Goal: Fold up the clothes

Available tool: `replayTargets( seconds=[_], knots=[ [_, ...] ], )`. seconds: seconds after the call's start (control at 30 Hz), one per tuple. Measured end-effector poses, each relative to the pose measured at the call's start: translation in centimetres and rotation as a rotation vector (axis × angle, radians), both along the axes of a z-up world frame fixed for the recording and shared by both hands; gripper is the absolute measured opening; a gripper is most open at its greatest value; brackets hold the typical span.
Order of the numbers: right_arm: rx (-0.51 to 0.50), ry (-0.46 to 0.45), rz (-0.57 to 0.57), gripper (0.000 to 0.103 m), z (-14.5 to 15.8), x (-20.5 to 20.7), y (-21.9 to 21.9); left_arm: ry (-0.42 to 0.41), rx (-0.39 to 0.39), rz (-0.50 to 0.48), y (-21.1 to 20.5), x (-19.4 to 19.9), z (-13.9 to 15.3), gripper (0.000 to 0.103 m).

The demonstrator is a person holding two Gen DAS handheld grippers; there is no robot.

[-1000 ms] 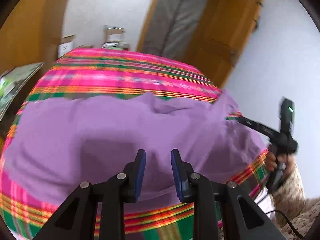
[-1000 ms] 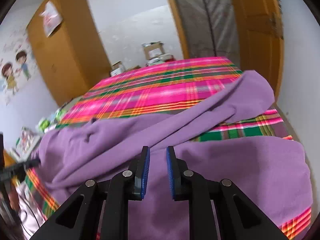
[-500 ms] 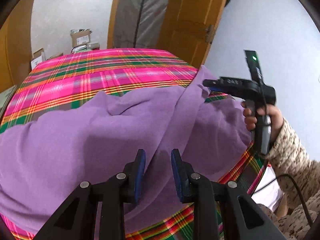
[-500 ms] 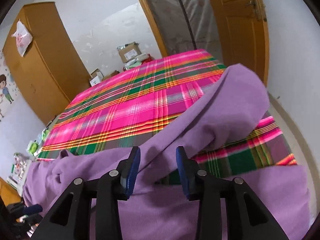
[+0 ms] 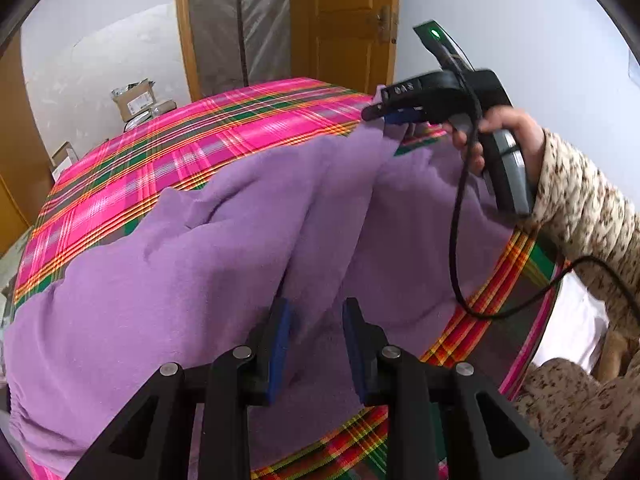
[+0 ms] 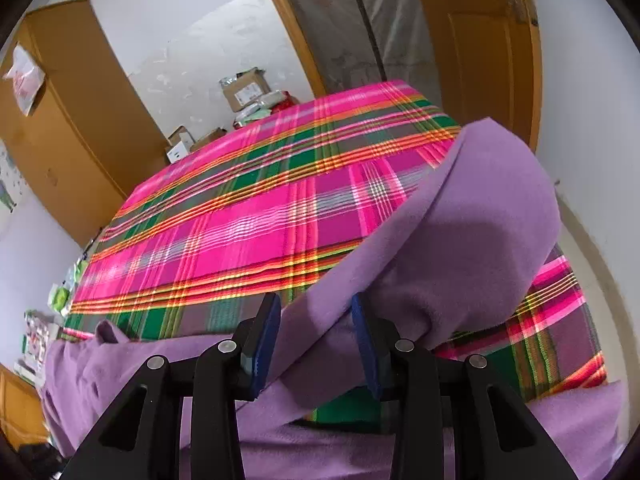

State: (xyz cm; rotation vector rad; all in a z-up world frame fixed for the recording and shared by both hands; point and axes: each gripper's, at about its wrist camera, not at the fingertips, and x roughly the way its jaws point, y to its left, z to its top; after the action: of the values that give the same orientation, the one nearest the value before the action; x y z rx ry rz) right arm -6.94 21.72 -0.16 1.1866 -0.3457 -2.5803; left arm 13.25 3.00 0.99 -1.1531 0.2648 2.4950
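Observation:
A large purple garment (image 5: 208, 272) lies spread over a bed with a pink, green and orange plaid cover (image 5: 192, 148). My left gripper (image 5: 316, 334) is open just above the garment's near part, a raised fold running up between its fingers. My right gripper (image 6: 316, 330) is open with a folded purple strip (image 6: 460, 232) lying between its fingers; the strip curls over the plaid at the bed's right side. In the left wrist view the right gripper (image 5: 380, 114) sits at the garment's far right corner, held by a hand.
A wooden door (image 6: 480, 40) and a grey curtain (image 5: 240, 20) stand behind the bed. Cardboard boxes (image 6: 244, 88) sit along the far wall. A wooden wardrobe (image 6: 60, 120) stands at the left. A black cable (image 5: 456, 220) hangs from the right gripper.
My right gripper has opened wider and moved forward and up along the purple strip. My left gripper has turned right and closed in on the garment's fold, still open.

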Motion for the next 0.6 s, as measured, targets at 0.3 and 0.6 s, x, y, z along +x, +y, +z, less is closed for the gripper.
replayTargets(
  seconds=[0.3, 0.6],
  knots=[
    [-0.019, -0.059, -0.043, 0.039, -0.9, -2.0, 0.6, -0.016, -0.071, -0.005, 1.3, -1.3, -1.2, 0.027],
    [-0.062, -0.045, -0.066, 0.006, -0.3, -1.9, 1.3, -0.028, -0.071, 0.009, 1.3, -1.9, -1.4, 0.027]
  ],
)
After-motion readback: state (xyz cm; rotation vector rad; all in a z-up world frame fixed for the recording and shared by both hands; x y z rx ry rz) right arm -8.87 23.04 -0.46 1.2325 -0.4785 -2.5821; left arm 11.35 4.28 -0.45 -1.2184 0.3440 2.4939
